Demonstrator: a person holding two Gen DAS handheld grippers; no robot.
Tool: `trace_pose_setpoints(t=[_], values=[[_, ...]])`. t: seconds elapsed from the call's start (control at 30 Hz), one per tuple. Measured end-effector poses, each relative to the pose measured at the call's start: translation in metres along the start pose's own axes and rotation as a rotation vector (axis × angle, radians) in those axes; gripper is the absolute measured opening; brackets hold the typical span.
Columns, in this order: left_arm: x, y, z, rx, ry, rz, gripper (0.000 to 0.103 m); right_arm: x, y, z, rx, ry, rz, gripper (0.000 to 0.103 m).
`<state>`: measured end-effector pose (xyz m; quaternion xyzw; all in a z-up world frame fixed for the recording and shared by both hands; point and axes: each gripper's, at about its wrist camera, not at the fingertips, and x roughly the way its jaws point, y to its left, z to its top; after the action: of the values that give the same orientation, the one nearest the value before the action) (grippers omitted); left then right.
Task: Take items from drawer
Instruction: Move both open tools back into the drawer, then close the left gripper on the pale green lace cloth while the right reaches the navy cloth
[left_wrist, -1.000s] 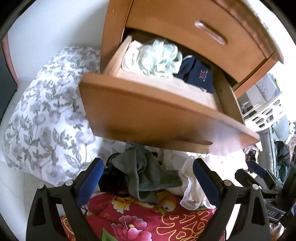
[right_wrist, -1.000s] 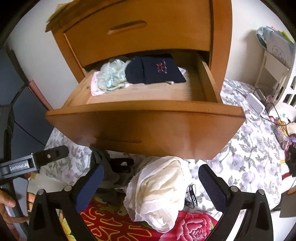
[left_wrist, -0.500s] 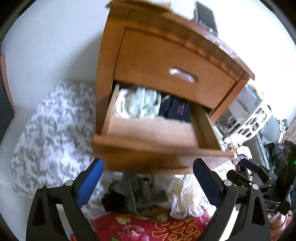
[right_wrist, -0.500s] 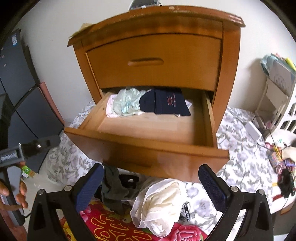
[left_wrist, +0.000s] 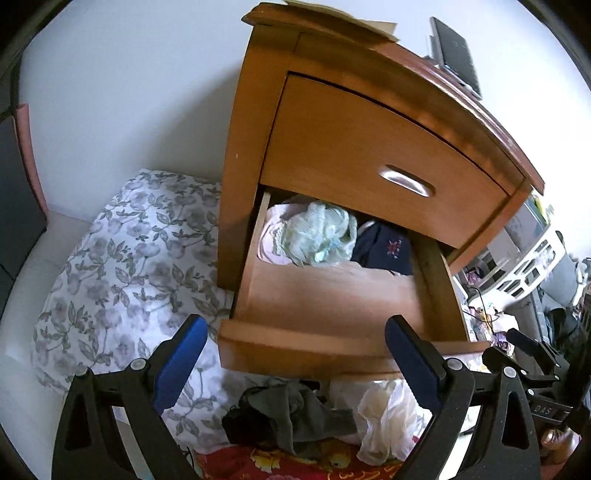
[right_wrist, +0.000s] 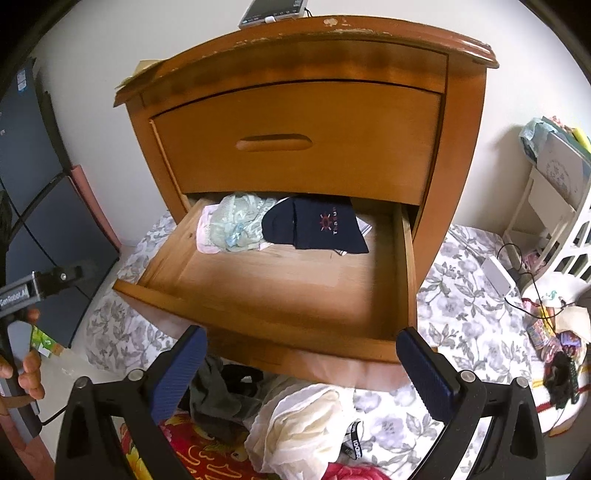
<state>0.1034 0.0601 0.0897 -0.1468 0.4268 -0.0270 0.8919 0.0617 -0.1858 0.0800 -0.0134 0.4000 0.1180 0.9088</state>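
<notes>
Right wrist view had pulled back and up within the last second: right gripper (right_wrist: 301, 363) and left gripper (left_wrist: 293, 352), jaws wide open and empty, hung before the open lower drawer (right_wrist: 258, 347). Navy cap (right_wrist: 317, 229) and pale green garment (right_wrist: 238, 223) remained at its back edge, so another reach was likely next.

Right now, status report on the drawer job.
Left gripper and right gripper open, empty. Navy embroidered garment and pale green lace bundle in open wooden drawer. Path clear.

Pulled-out drawer (right_wrist: 280, 295) holds pale green garment (right_wrist: 240, 225) beside navy garment (right_wrist: 317, 229).
</notes>
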Motion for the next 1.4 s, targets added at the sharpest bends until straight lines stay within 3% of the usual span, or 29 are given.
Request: trace_pose_setpoints(t=[0.33,0.67,0.87,0.97,1.13,1.4], values=[[0.041,-0.001,0.027,0.056,0.07,0.01,0.097,0.045,-0.008,0.023,0.005,0.092,0.012,0.103],[0.1,-0.024,0.063,0.138,0.149,0.004,0.097,0.087,-0.009,0.058,-0.006,0.127,0.039,0.103],[0.135,-0.035,0.086,0.127,0.18,0.024,0.096,0.106,-0.009,0.079,-0.02,0.137,0.032,0.097],[0.151,-0.033,0.094,0.08,0.192,0.039,0.083,0.116,-0.008,0.086,-0.011,0.151,0.051,0.089],[0.174,-0.027,0.097,0.006,0.224,0.056,0.074,0.125,-0.005,0.09,-0.013,0.161,0.065,0.082],[0.193,-0.021,0.103,-0.046,0.237,0.069,0.062,0.132,-0.004,0.09,-0.013,0.169,0.077,0.082]])
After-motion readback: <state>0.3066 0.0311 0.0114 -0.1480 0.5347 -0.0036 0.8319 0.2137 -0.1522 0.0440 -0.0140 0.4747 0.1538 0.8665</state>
